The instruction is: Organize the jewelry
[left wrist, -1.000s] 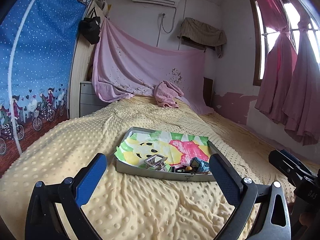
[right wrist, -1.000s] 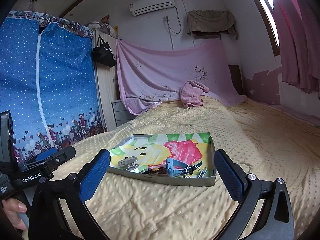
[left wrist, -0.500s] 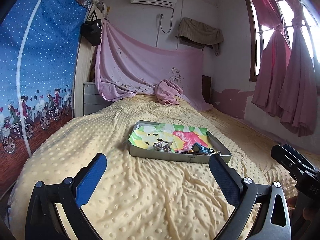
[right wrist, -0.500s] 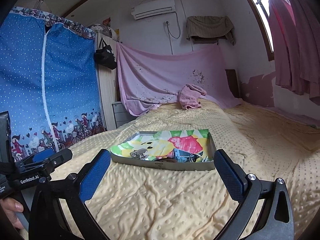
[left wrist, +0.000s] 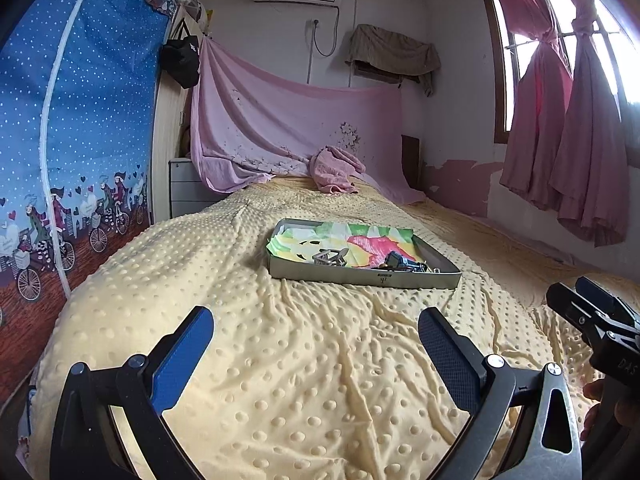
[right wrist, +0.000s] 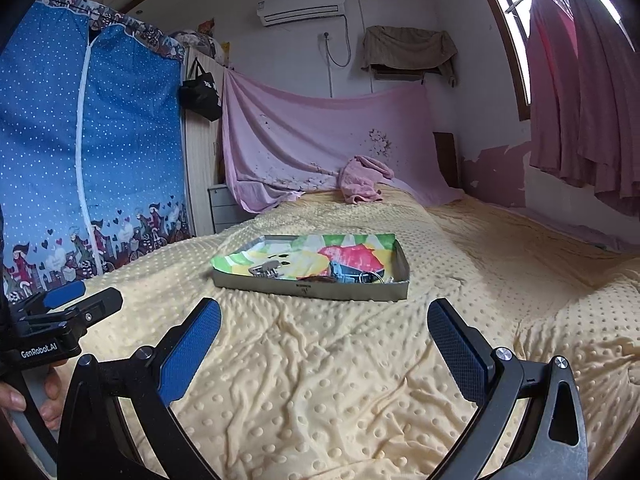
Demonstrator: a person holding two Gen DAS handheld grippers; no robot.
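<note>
The small pieces heaped at the near end of the grey tray [left wrist: 362, 278] are too tiny to tell apart, though one beside the tray's near wall looks like a metal clip [left wrist: 330, 257], and the tray's near wall hides their lower parts. The colourful cartoon sheet [right wrist: 304, 254] lining the tray covers its floor. The mark on the tray's near wall is unreadable, and the hand [right wrist: 24, 398] to the tray's left is cut off by the picture's edge.
</note>
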